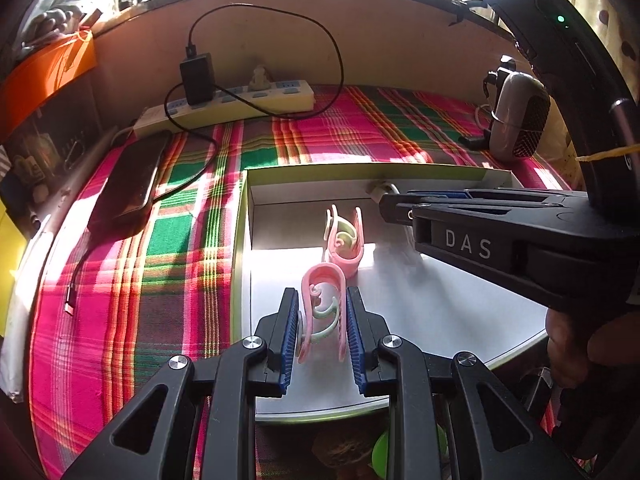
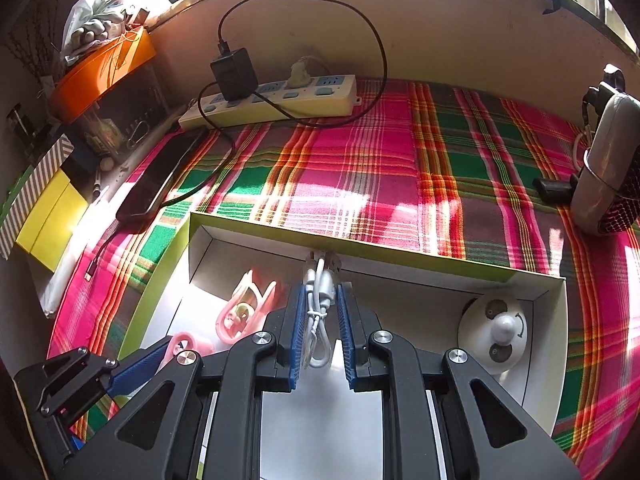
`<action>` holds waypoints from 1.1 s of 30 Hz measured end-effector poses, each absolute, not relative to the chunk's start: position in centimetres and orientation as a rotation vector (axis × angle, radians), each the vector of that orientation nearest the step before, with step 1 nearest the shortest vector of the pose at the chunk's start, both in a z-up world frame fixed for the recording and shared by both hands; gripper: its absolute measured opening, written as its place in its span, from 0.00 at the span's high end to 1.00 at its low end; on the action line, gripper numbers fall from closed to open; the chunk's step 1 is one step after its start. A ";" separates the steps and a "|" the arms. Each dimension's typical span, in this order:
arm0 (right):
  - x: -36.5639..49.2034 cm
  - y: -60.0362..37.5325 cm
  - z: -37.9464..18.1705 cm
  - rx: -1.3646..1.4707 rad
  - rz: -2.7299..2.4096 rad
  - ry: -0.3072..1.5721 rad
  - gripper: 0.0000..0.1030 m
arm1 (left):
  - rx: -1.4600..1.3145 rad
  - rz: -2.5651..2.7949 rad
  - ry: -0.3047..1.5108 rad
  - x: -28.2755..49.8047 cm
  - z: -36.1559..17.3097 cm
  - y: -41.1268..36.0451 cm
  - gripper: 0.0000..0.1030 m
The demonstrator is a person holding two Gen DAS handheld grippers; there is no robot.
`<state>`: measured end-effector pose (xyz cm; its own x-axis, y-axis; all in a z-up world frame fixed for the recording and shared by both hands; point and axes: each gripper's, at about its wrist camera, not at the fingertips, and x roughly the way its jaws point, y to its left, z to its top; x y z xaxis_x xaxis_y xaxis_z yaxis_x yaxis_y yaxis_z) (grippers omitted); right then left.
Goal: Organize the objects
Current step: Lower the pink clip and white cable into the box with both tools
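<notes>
My left gripper (image 1: 323, 300) is shut on a pink clip (image 1: 322, 300), held upright over the shallow white box (image 1: 420, 304). A second pink clip (image 1: 345, 240) stands in the box just beyond it; it also shows in the right wrist view (image 2: 244, 312). My right gripper (image 2: 319, 304) is shut on a bundled white cable (image 2: 319, 300) near the box's far wall (image 2: 360, 250). A white round device (image 2: 498, 334) lies in the box's right corner. The right gripper's body (image 1: 500, 236) crosses the left wrist view on the right.
The box sits on a pink and green plaid cloth (image 2: 380, 168). A power strip (image 2: 272, 100) with a black charger (image 2: 234, 68) lies at the back. A dark phone (image 2: 160, 176) lies left. A grey speaker (image 2: 612, 180) stands right. Orange and yellow boxes (image 2: 52, 216) stack at the far left.
</notes>
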<state>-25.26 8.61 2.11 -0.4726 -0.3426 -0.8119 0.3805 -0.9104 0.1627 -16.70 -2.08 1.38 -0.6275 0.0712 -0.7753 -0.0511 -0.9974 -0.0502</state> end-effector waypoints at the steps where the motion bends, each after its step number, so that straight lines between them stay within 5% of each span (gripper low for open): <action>1: -25.3 8.6 2.1 1.303 -2.383 0.057 0.83 | -1.324 2.772 -0.038 -16.7 1.3 -2.1 0.79; 33: -25.4 7.8 1.9 1.332 -2.369 0.020 0.83 | -1.331 2.786 0.000 -17.2 1.1 -2.1 0.79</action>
<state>-25.37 7.82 1.88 -0.4525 -0.3513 -0.8197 0.3648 -0.9116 0.1893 -17.22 -2.09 1.12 -0.6272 0.0483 -0.7774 -0.0481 -0.9986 -0.0233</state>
